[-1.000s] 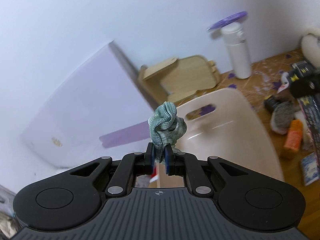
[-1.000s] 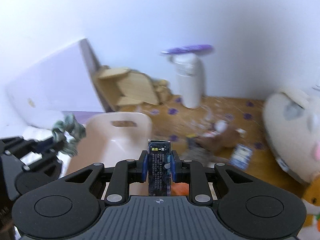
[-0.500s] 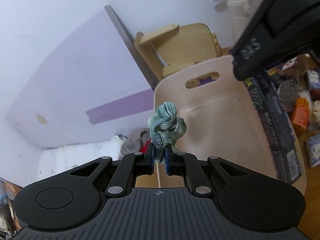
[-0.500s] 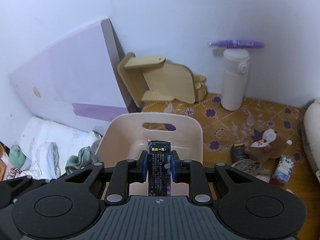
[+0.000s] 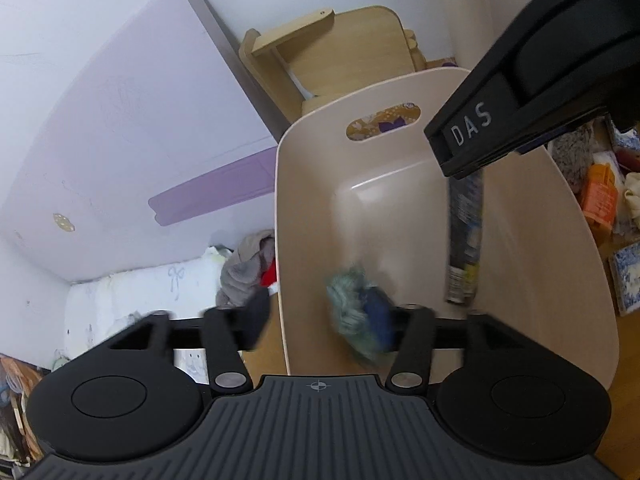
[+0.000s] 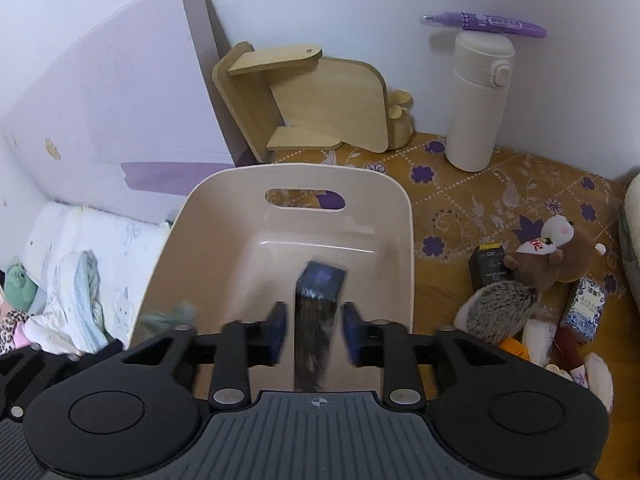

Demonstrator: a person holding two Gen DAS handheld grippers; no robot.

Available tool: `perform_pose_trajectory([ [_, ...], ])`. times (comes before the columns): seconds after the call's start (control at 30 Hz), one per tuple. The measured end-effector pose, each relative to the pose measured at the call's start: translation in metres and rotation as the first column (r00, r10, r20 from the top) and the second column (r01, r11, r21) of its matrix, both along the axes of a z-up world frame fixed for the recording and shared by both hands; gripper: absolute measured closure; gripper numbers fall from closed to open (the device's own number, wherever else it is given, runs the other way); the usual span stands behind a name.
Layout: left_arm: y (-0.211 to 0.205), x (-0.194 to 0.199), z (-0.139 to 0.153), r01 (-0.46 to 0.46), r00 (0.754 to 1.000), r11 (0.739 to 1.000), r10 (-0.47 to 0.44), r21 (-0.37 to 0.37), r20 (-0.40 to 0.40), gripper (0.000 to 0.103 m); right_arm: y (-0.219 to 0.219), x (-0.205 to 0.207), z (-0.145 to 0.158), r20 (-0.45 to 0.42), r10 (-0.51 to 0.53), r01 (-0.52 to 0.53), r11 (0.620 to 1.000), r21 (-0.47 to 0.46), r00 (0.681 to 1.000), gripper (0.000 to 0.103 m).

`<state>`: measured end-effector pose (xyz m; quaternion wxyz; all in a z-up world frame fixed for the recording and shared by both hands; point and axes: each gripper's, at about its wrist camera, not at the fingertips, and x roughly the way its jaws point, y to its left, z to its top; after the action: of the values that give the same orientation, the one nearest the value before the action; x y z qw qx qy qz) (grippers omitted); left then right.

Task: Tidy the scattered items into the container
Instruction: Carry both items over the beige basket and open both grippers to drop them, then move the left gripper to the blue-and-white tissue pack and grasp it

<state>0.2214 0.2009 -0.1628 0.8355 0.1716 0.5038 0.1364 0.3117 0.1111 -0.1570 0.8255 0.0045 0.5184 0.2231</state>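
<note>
Both tongs are opening above the beige bin [image 6: 400,216]: left tongs [image 5: 320,320] shedding the green cloth [image 5: 348,300], right tongs [image 6: 314,332] the dark box [image 6: 316,308], which may bounce out.

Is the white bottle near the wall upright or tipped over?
Upright. The white bottle stands on its base on the patterned mat, with a purple marker lying across its cap.

A beige plastic container [image 6: 400,216] with a slotted handle stands upright and open. Inside it, a blurred green knitted bundle [image 5: 352,304] sits toward 7 o'clock, and a dark, long printed box [image 6: 316,312], tilted lengthwise and blurred, toward 5 o'clock.
</note>
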Motion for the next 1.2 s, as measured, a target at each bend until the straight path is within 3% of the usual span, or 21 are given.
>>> perform_pose_trajectory([
  [0.53, -0.028, 0.002, 0.012, 0.031, 0.999, 0.999, -0.031, 0.020, 0.021, 0.040, -0.044, -0.003, 0.019, 0.031, -0.043, 0.043, 0.999, 0.016, 0.999, 0.038],
  [0.6, -0.034, 0.002, 0.015, 0.032, 0.999, 0.999, -0.032, 0.013, 0.025, 0.034, -0.053, -0.004, 0.021, 0.034, -0.057, 0.056, 0.998, 0.017, 0.998, 0.036],
  [0.67, -0.040, 0.002, 0.018, 0.033, 0.999, 0.999, -0.033, -0.007, 0.030, 0.027, -0.063, -0.005, 0.023, 0.032, -0.072, 0.072, 0.997, 0.016, 0.997, 0.033],
  [0.9, -0.073, 0.000, 0.024, 0.075, 0.997, 0.995, -0.073, -0.066, 0.023, 0.022, -0.116, -0.007, 0.024, -0.003, -0.155, 0.155, 0.988, 0.001, 0.988, 0.024],
  [1.0, -0.089, 0.001, 0.025, 0.090, 0.996, 0.991, -0.088, -0.101, 0.029, 0.020, -0.145, -0.007, 0.023, -0.012, -0.211, 0.211, 0.977, -0.010, 0.977, 0.014],
  [1.2, -0.129, 0.003, 0.025, 0.118, 0.993, 0.970, -0.109, -0.214, 0.055, 0.019, -0.199, -0.008, 0.014, -0.012, -0.278, 0.277, 0.959, -0.060, 0.960, 0.013],
])
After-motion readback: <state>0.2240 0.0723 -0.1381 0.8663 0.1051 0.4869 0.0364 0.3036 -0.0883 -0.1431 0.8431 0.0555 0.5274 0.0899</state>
